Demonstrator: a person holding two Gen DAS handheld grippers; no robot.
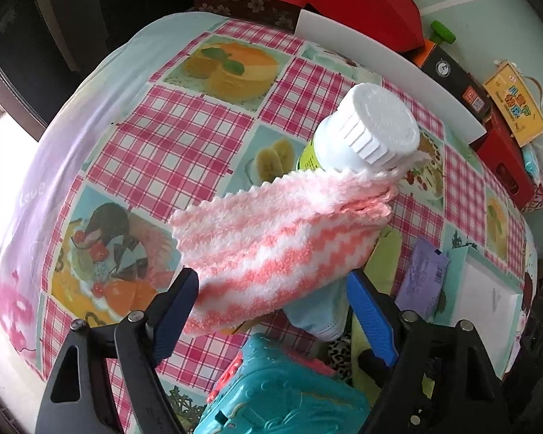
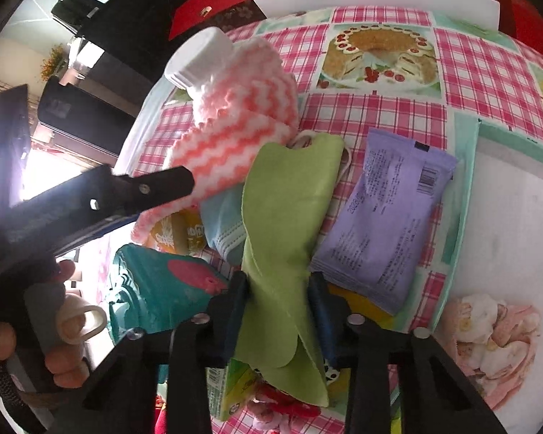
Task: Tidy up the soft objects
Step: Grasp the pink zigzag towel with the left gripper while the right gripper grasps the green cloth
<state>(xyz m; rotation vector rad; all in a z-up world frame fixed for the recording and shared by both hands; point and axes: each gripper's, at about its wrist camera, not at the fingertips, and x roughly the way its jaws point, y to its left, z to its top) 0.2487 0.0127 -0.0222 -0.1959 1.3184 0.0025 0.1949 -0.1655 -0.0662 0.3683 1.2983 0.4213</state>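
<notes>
My right gripper [image 2: 277, 316] is pinched onto the green cloth [image 2: 286, 217], which only really shows in the right view, draped over the blue mask [image 2: 222, 224] beside the purple packet [image 2: 383, 224]. My left gripper [image 1: 271, 311] stands wide open around the pink zigzag towel [image 1: 271, 231] lying against the white-capped bottle [image 1: 365, 130]; its pads aren't pressing it.

A fluffy pink-and-white cloth [image 1: 271, 238] lay against a ribbed white plastic bottle cap [image 1: 376, 126]; a smooth matt green cloth [image 2: 289, 209] and a glossy purple packet [image 2: 383, 217] covered the bench's shiny checked oilcloth [image 1: 184, 137].
</notes>
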